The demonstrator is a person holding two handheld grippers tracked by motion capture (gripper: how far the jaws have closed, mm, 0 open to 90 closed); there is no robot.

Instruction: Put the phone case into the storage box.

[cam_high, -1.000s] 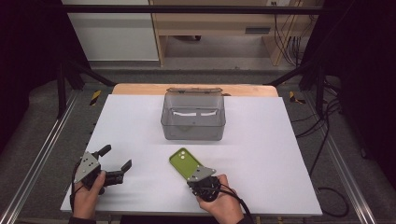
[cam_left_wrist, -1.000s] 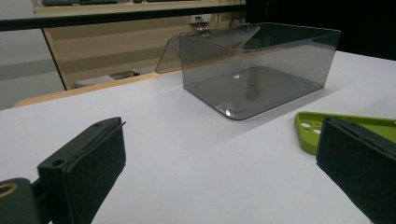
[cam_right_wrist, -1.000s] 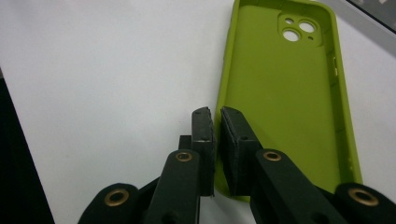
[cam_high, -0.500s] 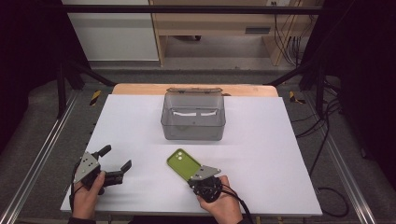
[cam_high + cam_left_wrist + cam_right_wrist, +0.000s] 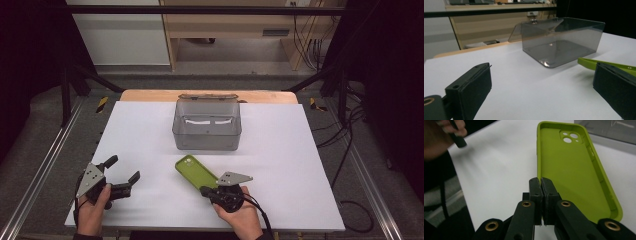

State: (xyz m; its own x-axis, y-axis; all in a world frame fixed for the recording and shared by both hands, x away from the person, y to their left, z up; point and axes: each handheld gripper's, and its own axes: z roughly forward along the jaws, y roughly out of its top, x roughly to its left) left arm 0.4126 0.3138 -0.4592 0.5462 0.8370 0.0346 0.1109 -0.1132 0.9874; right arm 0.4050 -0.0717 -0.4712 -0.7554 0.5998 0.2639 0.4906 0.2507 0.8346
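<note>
A lime-green phone case (image 5: 196, 172) lies open side up near the front middle of the white table (image 5: 280, 165). My right gripper (image 5: 206, 190) is shut on the case's near edge. In the right gripper view the two jaws (image 5: 541, 181) pinch the case's (image 5: 571, 167) left rim, with the camera cut-outs at the far end. My left gripper (image 5: 124, 168) is held open at the front left, with nothing between its jaws. In the left gripper view (image 5: 541, 85) the case's edge (image 5: 599, 63) shows at the right, beside the right jaw.
A clear grey plastic box (image 5: 207, 127) with its lid hinged back stands at the middle of the table, beyond the case. It rises ahead in the left gripper view (image 5: 561, 40). A wooden strip (image 5: 150, 95) borders the table's far edge.
The right gripper has shifted the green case a little to the left. The left gripper has stayed in place, open.
</note>
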